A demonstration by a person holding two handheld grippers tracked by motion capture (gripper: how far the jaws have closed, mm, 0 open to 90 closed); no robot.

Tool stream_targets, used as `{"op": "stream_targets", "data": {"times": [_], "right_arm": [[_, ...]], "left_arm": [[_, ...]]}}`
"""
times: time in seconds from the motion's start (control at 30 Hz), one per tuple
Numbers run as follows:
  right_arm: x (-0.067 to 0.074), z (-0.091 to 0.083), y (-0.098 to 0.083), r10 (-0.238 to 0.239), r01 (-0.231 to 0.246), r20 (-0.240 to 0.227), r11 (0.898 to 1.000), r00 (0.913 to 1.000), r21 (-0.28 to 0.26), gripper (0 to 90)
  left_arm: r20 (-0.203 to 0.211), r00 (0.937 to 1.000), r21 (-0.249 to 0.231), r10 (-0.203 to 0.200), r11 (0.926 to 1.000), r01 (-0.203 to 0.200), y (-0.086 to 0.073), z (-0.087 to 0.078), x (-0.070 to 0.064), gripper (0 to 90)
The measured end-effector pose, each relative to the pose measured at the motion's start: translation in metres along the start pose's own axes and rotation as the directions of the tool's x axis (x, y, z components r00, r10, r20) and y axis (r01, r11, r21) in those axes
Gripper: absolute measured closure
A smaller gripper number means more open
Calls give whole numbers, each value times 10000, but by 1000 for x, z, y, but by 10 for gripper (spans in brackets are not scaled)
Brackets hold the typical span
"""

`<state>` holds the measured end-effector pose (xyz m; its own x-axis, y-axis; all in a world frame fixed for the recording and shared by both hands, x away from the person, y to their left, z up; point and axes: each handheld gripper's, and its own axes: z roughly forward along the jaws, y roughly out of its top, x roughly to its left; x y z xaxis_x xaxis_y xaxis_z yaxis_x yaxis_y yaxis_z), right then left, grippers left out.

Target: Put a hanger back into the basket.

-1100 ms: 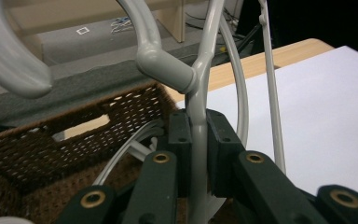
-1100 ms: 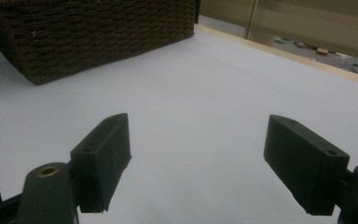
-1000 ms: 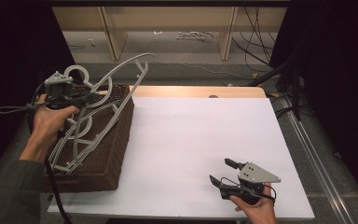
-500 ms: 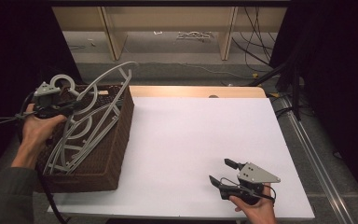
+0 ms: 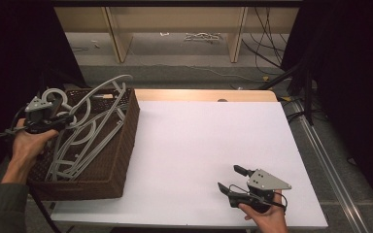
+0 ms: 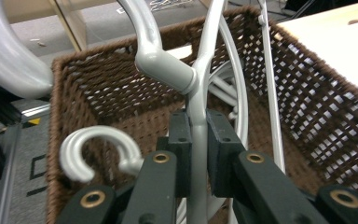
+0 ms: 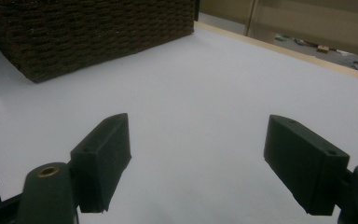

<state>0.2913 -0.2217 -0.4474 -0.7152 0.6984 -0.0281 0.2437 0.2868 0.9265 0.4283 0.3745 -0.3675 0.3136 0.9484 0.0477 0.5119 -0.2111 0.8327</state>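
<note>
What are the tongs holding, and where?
The left tongs pinch a grey hanger by its neck, just below the hook. The right tongs hold nothing.

a white sheet [image 5: 213, 145] is laid over a light wood table [image 5: 199, 94], w/ the wood left bare along the far edge. beyond it a grey floor [image 5: 175, 63] is seen, strewn w/ loose cables [image 5: 267, 34] and small bits of debris, and light wood shelving uprights [image 5: 116, 34] are stood at the back under a pale panel. both sides are closed off by black curtains [image 5: 349, 73], a metal rail [image 5: 330, 165] is run along the right side, and the tabletop is lit evenly from above while the surroundings are kept dark.
</note>
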Motion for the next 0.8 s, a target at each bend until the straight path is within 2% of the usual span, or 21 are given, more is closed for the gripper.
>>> {"op": "stream_targets", "data": {"times": [0.07, 0.2, 0.3, 0.33, 0.4, 0.43, 0.47, 0.5, 0.57, 0.6, 0.63, 0.8], "right_arm": [[0, 0, 0, -2, 2, 9, 10000, 10000, -4, 238], [0, 0, 0, 1, -1, 50, 10000, 10000, -2, 237], [1, 1, -1, 214, -214, -92, 9998, 9997, -16, 237], [1, 1, -1, 200, -201, -100, 9998, 9997, -70, 238], [0, 0, 0, 8, -8, 13, 10000, 10000, 13, 238], [0, 0, 0, 5, -5, 16, 10000, 10000, 8, 238], [0, 1, 0, 17, -17, 8, 9999, 10000, -102, 238], [1, 0, 0, 136, -135, -39, 9999, 9999, 87, 237], [0, 0, 0, -33, 33, 26, 10000, 10000, -8, 238], [0, 0, 0, -29, 29, 43, 10000, 10000, -1, 237], [0, 0, 0, -12, 12, 35, 10000, 10000, -2, 238], [-1, 0, 0, -46, 46, 74, 10000, 10000, 11, 238]], "left_arm": [[-93, 9997, 68, 218, 9997, -218, -5, 1, 2, 816], [67, 9995, 202, 293, 9994, -294, -13, 3, 5, 816], [49, 9991, 245, 412, 9988, -413, -16, 3, 6, 816], [79, 9986, 369, 522, 9979, -524, -17, 2, 8, 816], [83, 9987, 408, 496, 9979, -499, -20, 2, 8, 816], [111, 9963, 714, 850, 9938, -856, -22, 1, 10, 816], [61, 9961, 745, 882, 9933, -884, -24, 3, 9, 815], [68, 9944, 927, 1052, 9901, -1054, -26, 2, 9, 815], [159, 9949, 875, 996, 9911, -1006, -28, 4, 9, 813], [110, 9972, 691, 745, 9948, -751, -29, 7, 6, 813], [226, 9932, 1074, 1143, 9874, -1161, -30, 7, 7, 813], [298, 9908, 1336, 1319, 9818, -1347, -31, 16, 1, 810]]}}
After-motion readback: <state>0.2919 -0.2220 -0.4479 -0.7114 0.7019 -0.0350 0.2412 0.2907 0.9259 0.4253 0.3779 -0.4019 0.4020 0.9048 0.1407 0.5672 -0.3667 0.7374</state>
